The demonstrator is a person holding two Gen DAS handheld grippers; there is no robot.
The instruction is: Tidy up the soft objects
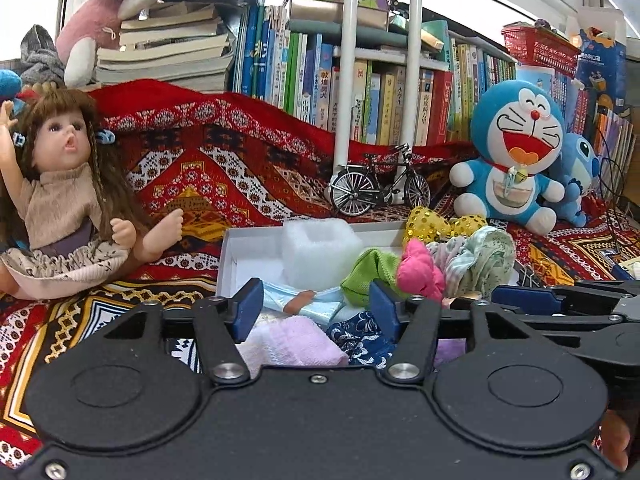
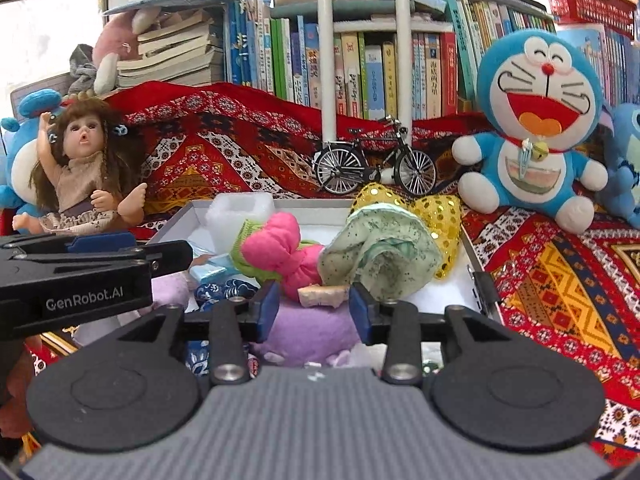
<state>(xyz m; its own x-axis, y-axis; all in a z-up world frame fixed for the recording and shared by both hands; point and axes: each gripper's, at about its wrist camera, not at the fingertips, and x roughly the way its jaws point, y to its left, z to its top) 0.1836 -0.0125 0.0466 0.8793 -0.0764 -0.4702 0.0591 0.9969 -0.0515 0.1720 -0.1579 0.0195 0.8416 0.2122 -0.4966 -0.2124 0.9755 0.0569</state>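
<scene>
left gripper (image 1: 316,306): parted, empty | right gripper (image 2: 314,306): parted, empty | white box (image 1: 226,256) ahead: nearly full | left: judged little

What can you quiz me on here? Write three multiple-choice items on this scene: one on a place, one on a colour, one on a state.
1. Where does the model bicycle stand?
A. inside the white box
B. on the patterned cloth behind the white box
C. on the book stack

2. What colour is the sequinned fabric at the box's far end?
A. gold
B. purple
C. black

3. How is the right claw?
A. shut on the pink cloth
B. open, gripping nothing
C. out of view

Answers:
1 B: the bicycle's wheels rest on the patterned cloth past the far rim of the white box.
2 A: its sequins shine gold-yellow.
3 B: its blue pads stand apart over the purple plush, pressing nothing.
</scene>
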